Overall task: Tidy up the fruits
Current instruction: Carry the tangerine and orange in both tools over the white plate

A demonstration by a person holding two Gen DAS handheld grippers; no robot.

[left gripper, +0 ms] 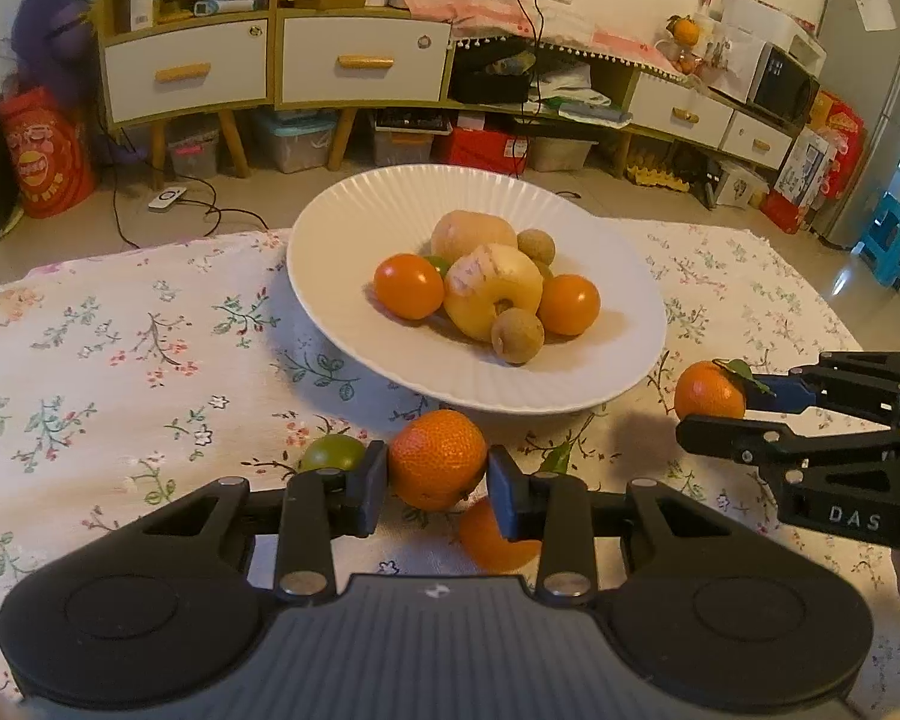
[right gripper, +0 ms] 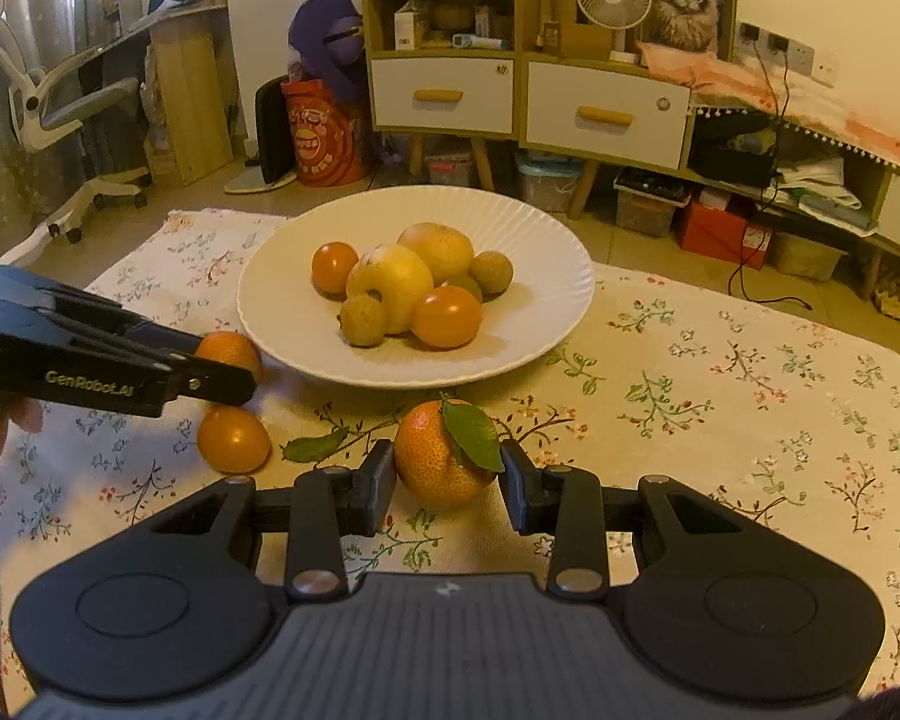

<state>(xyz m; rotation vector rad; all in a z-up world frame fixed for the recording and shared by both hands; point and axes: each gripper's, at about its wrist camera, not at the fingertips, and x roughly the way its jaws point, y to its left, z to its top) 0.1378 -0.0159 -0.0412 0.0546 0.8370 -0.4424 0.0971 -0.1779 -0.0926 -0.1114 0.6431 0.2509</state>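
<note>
A white ribbed plate [left gripper: 342, 252] [right gripper: 546, 252] on the floral cloth holds apples, small orange fruits and brown longans. My left gripper [left gripper: 437, 483] is shut on a mandarin [left gripper: 437, 456], just in front of the plate's near rim; it also shows in the right wrist view [right gripper: 225, 384], with the mandarin [right gripper: 228, 351]. My right gripper [right gripper: 447, 474] is shut on a leafy mandarin [right gripper: 438, 462], right of the plate; it also shows in the left wrist view [left gripper: 720, 414], with its mandarin [left gripper: 708, 393].
A smooth orange fruit [left gripper: 495, 540] [right gripper: 233, 439] and a green lime [left gripper: 332, 452] lie on the cloth by the left gripper. A loose leaf [right gripper: 315, 447] lies nearby. Cabinets and boxes stand beyond the table's far edge.
</note>
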